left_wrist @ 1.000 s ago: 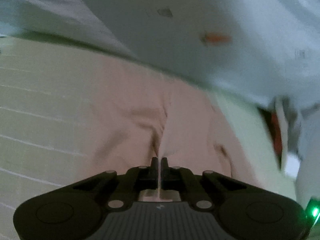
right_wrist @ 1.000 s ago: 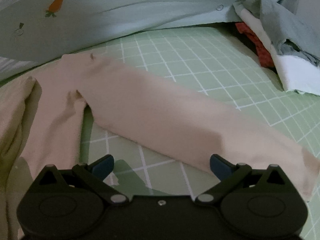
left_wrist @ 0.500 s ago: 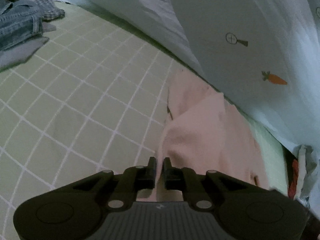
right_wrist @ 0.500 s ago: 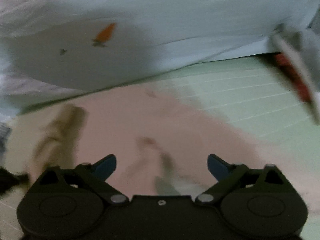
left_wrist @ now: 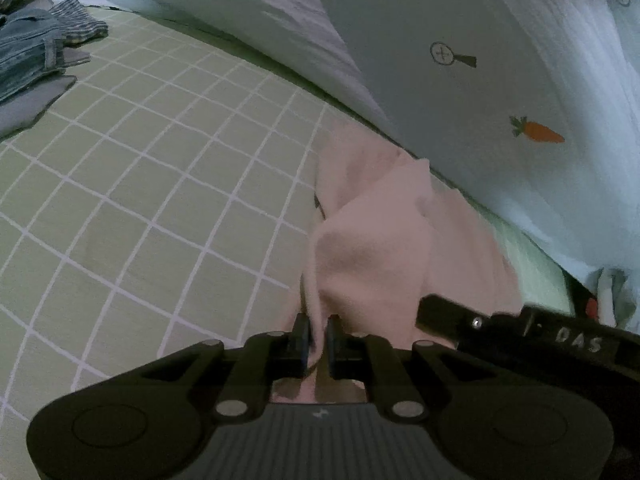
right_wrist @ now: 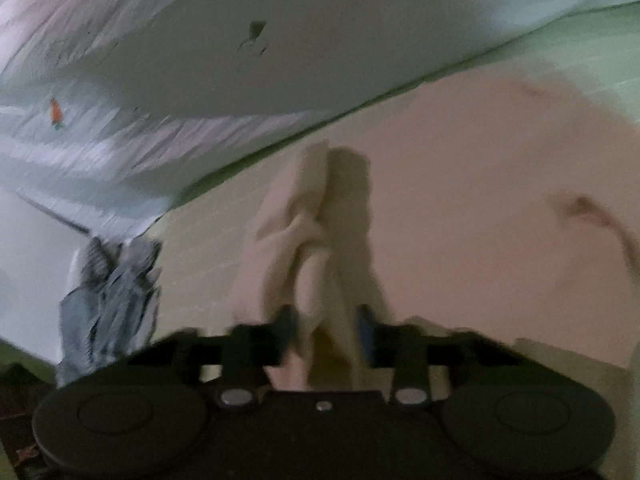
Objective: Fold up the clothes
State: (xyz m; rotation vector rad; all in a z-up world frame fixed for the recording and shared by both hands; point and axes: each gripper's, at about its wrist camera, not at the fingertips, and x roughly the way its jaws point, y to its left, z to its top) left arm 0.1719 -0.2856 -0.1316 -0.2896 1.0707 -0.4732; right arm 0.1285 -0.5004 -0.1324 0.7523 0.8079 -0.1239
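A pale pink garment lies on the green checked bed sheet, one part pulled up into a peak. My left gripper is shut on a thin edge of it at the near end. In the right wrist view the same pink garment spreads to the right, and a bunched ridge of it runs down between the fingers. My right gripper is shut on that ridge; this view is blurred. The right gripper's black body shows just right of my left gripper.
A light blue quilt with carrot prints lies along the far side of the sheet. Folded jeans and checked cloth sit at the far left. A crumpled grey garment lies left of my right gripper. More clothes are piled at the right.
My right gripper was open over the flat garment; it has swung left and shut on a bunched ridge of cloth. My left gripper has stayed shut on the pink edge while turning left.
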